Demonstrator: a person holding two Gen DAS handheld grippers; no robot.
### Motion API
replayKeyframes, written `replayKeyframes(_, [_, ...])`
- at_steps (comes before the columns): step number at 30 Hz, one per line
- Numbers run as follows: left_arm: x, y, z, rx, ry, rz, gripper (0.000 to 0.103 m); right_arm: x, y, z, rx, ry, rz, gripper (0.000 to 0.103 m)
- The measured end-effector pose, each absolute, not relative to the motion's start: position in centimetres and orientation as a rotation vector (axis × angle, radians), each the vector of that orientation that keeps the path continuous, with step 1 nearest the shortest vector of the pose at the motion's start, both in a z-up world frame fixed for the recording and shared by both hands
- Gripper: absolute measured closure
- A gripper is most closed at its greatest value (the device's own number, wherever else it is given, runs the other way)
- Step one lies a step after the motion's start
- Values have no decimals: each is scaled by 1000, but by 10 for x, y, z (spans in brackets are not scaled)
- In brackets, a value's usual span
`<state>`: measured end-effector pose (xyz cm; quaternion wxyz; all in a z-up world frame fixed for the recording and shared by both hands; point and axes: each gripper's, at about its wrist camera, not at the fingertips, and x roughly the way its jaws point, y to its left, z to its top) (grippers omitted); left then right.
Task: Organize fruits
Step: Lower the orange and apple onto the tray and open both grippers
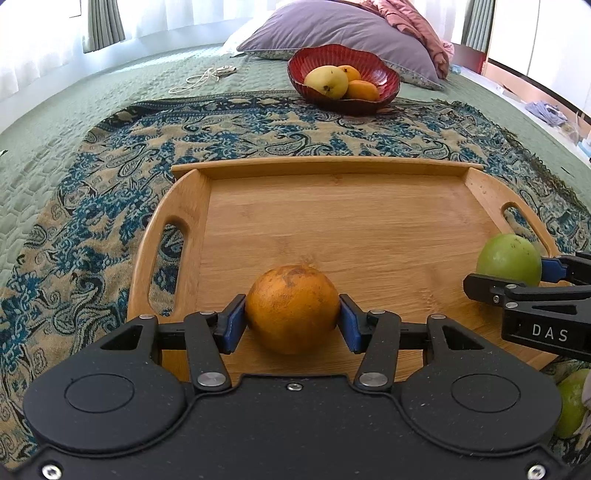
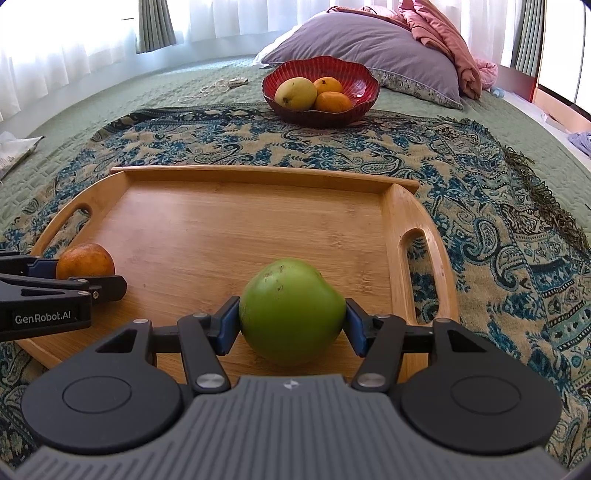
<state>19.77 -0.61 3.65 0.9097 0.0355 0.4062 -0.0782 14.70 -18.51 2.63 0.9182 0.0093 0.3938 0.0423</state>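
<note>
1. Left wrist view: the left gripper sits right over the near edge of the wooden tray, and its blue pads press on both sides of an orange fruit, jaws partway closed around it. The fruit rests on the tray floor just ahead of the tool.
2. Off to this tool's right, the right gripper comes in from the side with a green fruit between its fingers, at the tray's right handle.
3. Only this view shows a second green fruit, low at the right edge beside the gripper body, off the tray on the patterned cloth.
4. Far ahead, beyond the tray, a red bowl holds three fruits: one yellow, two orange. A purple pillow lies behind it.
5. Right wrist view: the right gripper has the green fruit between its blue pads, both touching its sides, jaws about half apart. The fruit sits on the tray just ahead of the tool.
6. To this tool's left, the left gripper with the orange fruit, near the left handle.
7. Only here: crumpled paper at the far left on the green bedspread.
8. Count: two grippers, one tray, one red bowl, six fruits across both views.
</note>
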Motion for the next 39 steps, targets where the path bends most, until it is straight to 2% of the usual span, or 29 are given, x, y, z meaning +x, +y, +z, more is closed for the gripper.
replayKeyframes(4, [197, -5, 39, 71, 834, -158, 44, 147, -186, 27, 18, 814, 89, 39])
replayKeyframes(7, [196, -5, 41, 82, 827, -159, 39, 144, -187, 28, 17, 810, 87, 30])
replayKeyframes(11, [191, -4, 45, 84, 812, -164, 29, 139, -189, 34, 1, 784, 92, 27])
replayKeyframes(16, [184, -2, 52, 79, 791, -174, 24, 133, -194, 42, -6, 757, 98, 24])
replayKeyframes(20, [173, -2, 58, 96, 757, -186, 15, 124, -200, 45, 7, 734, 101, 21])
replayKeyframes(39, [123, 3, 62, 70, 702, -254, 7, 79, -210, 58, -40, 592, 115, 11])
